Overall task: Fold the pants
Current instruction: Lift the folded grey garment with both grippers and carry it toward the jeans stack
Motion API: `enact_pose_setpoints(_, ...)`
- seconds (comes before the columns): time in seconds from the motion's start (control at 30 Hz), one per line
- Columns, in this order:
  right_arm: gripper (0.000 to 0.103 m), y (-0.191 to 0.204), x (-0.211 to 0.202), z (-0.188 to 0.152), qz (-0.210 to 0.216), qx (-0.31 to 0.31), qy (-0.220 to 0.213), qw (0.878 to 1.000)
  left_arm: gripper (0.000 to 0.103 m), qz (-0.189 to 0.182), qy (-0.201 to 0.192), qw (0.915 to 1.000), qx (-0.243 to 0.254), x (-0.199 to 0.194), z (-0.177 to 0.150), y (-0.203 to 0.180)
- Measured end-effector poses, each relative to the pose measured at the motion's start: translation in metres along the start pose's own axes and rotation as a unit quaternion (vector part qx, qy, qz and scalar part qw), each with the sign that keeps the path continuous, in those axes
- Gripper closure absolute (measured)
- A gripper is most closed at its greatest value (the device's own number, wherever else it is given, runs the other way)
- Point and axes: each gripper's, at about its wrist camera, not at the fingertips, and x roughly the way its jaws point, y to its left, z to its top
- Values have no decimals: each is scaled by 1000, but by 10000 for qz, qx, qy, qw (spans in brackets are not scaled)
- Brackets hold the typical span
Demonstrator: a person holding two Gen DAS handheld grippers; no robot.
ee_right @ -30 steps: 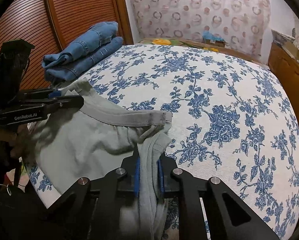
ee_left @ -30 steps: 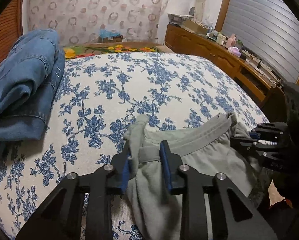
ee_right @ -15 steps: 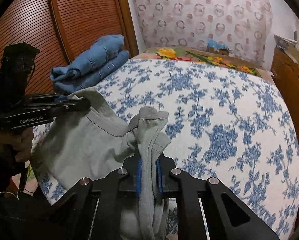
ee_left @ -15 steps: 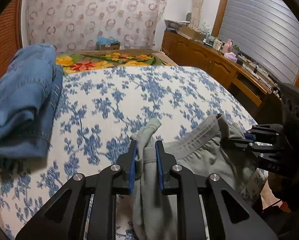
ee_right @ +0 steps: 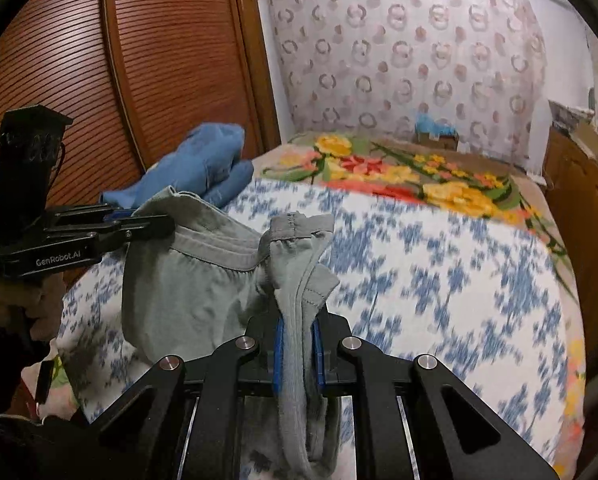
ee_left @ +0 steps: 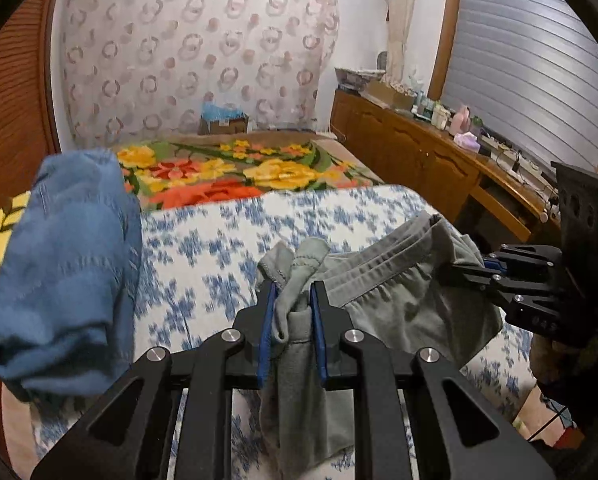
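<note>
Pants (ee_left: 387,300), grey and soft, hang bunched above the near edge of the bed (ee_left: 227,240), waistband stretched between both grippers. The left gripper (ee_left: 293,312) pinches one waistband corner, jaws nearly closed; the right gripper (ee_right: 297,344) clamps the other likewise. Beyond the pants the bed's blue-flowered cover lies bare; folded jeans (ee_left: 63,264) sit at its left edge.

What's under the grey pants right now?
Below the grey pants, held up by the left gripper and right gripper, is the blue-flowered bedspread. Whatever lies behind the hanging cloth is hidden.
</note>
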Motion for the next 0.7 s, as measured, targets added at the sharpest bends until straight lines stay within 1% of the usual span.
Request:
enact_pose_setpoints(0.3,92,6,7,47,15,-431,-421,9982,84,278,-379,9989,-13,-11,32,19)
enact_pose_setpoints(0.5,92,6,33,67,180,-621,-533,9965,84,518,-559,9970,-105,-25,43,40)
enact_pose_setpoints(0.7,92,9,63,90,424,-866,-661,9931,84,820,-705,9937,-290,-41,43,66)
